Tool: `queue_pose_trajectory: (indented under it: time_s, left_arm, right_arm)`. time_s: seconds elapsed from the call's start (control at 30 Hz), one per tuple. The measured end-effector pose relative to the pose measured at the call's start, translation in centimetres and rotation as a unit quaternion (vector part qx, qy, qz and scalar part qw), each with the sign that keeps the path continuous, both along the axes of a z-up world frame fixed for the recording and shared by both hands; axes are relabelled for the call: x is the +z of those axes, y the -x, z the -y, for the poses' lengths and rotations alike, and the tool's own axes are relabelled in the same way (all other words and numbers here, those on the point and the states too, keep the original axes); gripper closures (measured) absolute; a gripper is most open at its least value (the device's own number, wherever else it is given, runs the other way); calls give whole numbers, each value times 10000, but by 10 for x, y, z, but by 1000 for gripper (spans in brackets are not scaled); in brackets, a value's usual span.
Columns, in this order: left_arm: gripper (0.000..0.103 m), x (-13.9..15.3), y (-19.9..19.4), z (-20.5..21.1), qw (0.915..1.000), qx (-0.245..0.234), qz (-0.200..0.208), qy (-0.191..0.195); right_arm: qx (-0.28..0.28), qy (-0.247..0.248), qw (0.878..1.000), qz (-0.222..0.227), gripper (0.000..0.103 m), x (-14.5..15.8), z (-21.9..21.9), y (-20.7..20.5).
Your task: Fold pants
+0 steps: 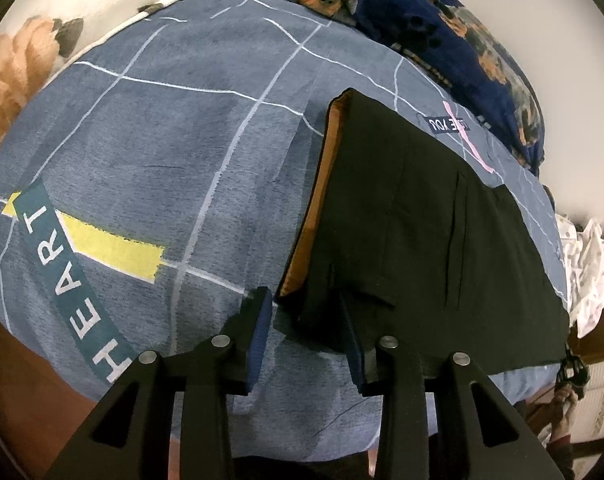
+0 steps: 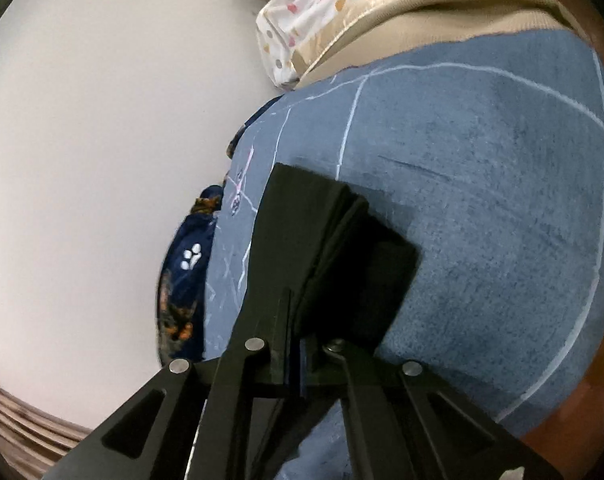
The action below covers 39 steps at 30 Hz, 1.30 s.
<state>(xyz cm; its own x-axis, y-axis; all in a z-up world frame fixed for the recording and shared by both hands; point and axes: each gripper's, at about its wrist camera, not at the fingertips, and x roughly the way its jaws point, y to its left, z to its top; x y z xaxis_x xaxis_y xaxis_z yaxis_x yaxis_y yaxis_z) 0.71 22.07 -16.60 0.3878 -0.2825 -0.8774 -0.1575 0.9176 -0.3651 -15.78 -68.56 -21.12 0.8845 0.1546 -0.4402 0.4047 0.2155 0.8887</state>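
Left claw (image 1: 304,320) is seen with fingers apart, hovering low at the near waistband corner of the black pants (image 1: 414,216); one finger sits over the bedsheet (image 1: 142,140), the other over the cloth, nothing gripped. Right claw (image 2: 298,344) is seen closed together, clamped on a stacked edge of the pants (image 2: 322,240), several layers visible at the fold. Pants are laid flat, already doubled, on the blue checked bedsheet of the bed, orange waistband lining (image 1: 314,200) exposed along the left edge. Fabric is judged light, soft and limp, somewhat smooth; layers may slide apart if pinched shallow. The waistband corner is judged the stiffest hold; all layers should be taken together. Farther back a navy dog-print blanket (image 1: 462,28) is bunched at the bed's far edge.
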Motion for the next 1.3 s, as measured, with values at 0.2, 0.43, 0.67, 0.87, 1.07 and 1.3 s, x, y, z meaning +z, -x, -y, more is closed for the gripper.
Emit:
queue_pose_trajectory:
  time_s: [0.2, 0.43, 0.67, 0.87, 1.07, 1.3]
  left_arm:
    - [67, 0, 0, -2, 10000, 20, 2, 57]
    - [67, -1, 0, -2, 10000, 20, -3, 64]
    - [66, -1, 1, -2, 9999, 47, 8, 96]
    - [66, -1, 1, -2, 9999, 39, 3, 95]
    - [66, -2, 1, -3, 9999, 41, 6, 102]
    - [66, -2, 3, -4, 9998, 78, 31, 183]
  right_arm:
    - [26, -118, 9999, -94, 103, 2, 2, -3]
    - [72, 68, 9999, -101, 99, 6, 2, 3]
    - [-5, -311, 9995, 90, 99, -3, 3, 14]
    - [-273, -656, 9973, 180, 85, -4, 17, 21]
    - [-769, 263, 9950, -580, 58, 32, 41, 53]
    - [-762, 100, 9968, -198, 48, 33, 42, 71]
